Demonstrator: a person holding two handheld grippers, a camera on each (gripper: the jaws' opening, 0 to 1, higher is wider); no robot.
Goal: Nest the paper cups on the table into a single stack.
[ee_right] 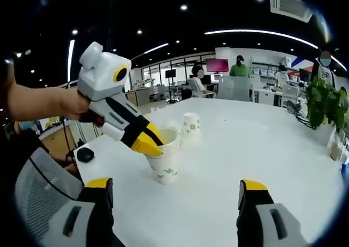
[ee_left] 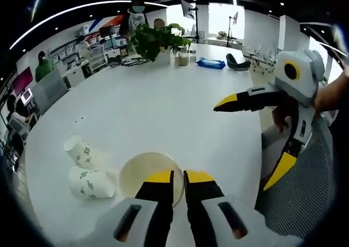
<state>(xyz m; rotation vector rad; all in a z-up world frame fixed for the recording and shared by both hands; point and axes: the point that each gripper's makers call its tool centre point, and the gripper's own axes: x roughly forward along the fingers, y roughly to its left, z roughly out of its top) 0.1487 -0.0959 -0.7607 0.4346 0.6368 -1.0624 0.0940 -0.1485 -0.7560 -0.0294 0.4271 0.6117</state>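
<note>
Open-plan office around a broad white table (ee_left: 163,110); desks, screens and seated people along the far walls, a potted plant (ee_left: 158,40) at the table's far side.

Left gripper (ee_left: 178,177): jaws nearly together, pinching the near rim of an upright paper cup (ee_left: 150,176) directly ahead of its tips. In the right gripper view the same gripper (ee_right: 150,143) comes in from the left, yellow tips over the rim of that held cup (ee_right: 165,162), which seems to sit on or just above the tabletop.

Right gripper (ee_right: 174,190): jaws spread wide, nothing between them, held cup straight ahead and near. In the left gripper view it (ee_left: 256,132) hangs to the right, well apart from the cups.

Loose cups: two lying on their sides (ee_left: 87,173), touching each other, just left of the held cup. In the right gripper view another cup (ee_right: 191,125) stands just beyond the held one, upright as far as I can tell.

Judgement: step in hand is carrying the held cup to a mate for nesting. Best done by keeping it vertical, lining up mouths squarely, and lowering without crushing the thin rim; the free right gripper could steady the receiving cup.

Left gripper view gives the cup's open mouth and the fallen pair; right gripper view gives the cup's side profile and printed pattern.
</note>
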